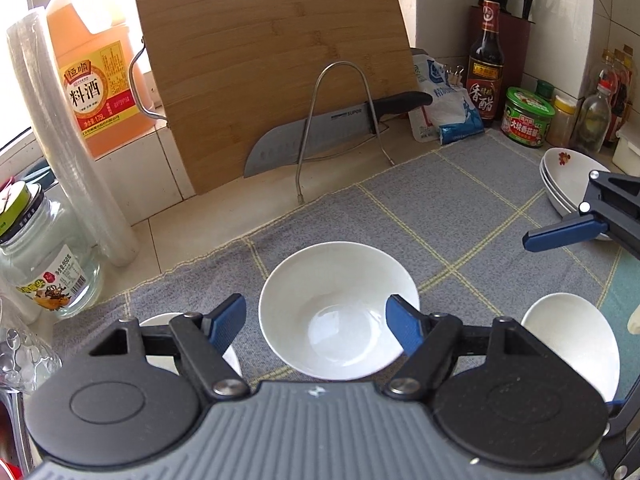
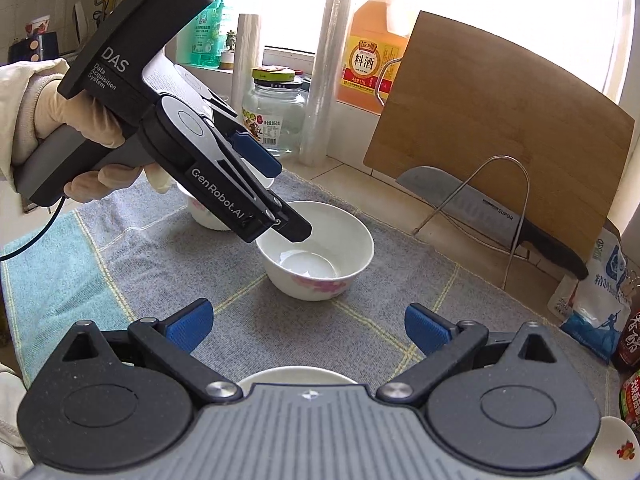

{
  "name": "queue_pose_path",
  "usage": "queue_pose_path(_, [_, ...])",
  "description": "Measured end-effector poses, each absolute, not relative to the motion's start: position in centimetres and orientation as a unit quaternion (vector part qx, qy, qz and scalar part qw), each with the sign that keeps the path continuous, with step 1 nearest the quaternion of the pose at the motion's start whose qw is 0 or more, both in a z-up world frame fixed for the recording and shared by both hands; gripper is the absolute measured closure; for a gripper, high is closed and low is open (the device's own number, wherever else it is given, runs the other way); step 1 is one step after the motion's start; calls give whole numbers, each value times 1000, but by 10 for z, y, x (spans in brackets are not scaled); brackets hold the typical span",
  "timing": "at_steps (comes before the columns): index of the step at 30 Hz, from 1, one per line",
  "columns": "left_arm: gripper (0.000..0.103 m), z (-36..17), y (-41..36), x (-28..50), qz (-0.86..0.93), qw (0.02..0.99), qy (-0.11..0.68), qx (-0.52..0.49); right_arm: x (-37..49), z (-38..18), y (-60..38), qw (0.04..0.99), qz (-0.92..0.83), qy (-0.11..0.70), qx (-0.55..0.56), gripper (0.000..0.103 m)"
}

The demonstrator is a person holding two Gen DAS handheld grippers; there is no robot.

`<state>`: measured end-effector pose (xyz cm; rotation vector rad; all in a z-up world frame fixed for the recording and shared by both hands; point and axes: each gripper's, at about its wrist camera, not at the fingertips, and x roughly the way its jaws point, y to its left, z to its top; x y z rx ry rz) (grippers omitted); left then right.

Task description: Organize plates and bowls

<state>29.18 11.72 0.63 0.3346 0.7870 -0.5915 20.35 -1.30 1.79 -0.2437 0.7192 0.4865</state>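
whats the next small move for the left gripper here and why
Probably ease the left gripper down so its open jaws straddle the rim of the white bowl: nothing is held, the bowl sits upright on the grey cloth just beneath.

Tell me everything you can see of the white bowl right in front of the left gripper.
The bowl is glossy white, ceramic by its look, with a pink floral print on its outer wall in the right wrist view. It stands upright and empty on the grey checked cloth. The left gripper hangs over it, fingers apart, seemingly not touching. Smaller white bowls sit apart on both sides.
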Motion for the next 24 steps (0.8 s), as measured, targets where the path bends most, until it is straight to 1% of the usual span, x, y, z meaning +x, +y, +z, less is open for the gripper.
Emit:
queue_pose_path(9, [28,-12,115,326,-306,844,408,164,245,-1,5,886,238,374,-136,0])
queue_pose_path(13, [30,-18,114,334,-318,836,417,164,260,-11,13,878,242,388,-141,0])
queue_pose_path(17, [36,-21,115,341,-325,830,423,162,269,-18,21,873,244,396,-150,1])
queue_pose_path(24, [38,-25,116,348,-332,824,432,154,279,-27,25,865,248,408,-155,3])
